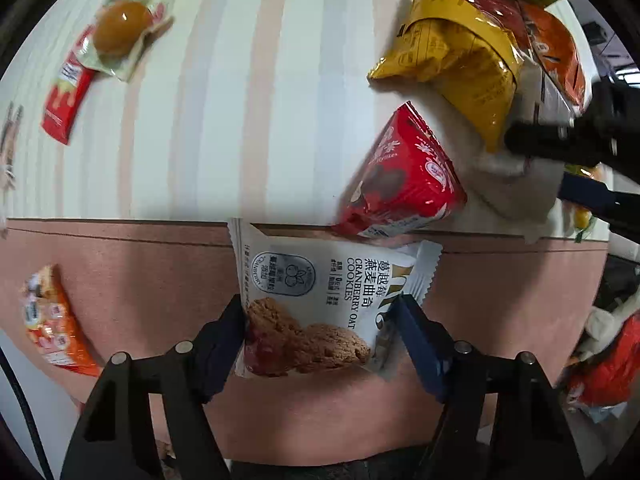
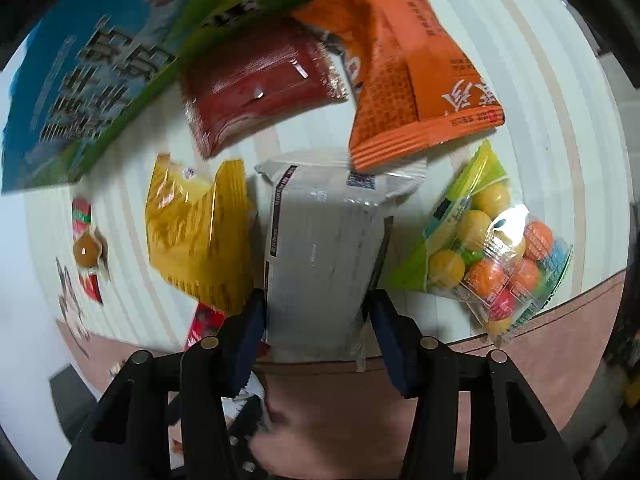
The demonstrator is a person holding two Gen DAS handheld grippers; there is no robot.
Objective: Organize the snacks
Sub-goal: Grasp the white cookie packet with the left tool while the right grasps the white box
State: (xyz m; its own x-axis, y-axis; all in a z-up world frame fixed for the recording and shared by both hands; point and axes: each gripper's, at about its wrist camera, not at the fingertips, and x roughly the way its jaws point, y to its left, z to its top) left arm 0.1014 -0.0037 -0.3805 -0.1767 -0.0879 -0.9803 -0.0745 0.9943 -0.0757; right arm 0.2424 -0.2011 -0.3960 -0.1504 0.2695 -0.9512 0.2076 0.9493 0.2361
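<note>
With the left gripper (image 1: 320, 336) pinching the cranberry oat cookie packet (image 1: 316, 304) and the right gripper (image 2: 318, 332) clamping the white wrapped snack (image 2: 320, 256), lift both straight up, gently.

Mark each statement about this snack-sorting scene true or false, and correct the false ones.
1. The left gripper has a cranberry oat cookie packet between its fingers. True.
2. The right gripper has the yellow packet between its fingers. False: it has a white packet.
3. A bag of coloured balls lies right of the white packet in the right wrist view. True.
4. The orange packet lies under the white packet. False: it overlaps its top edge.
</note>
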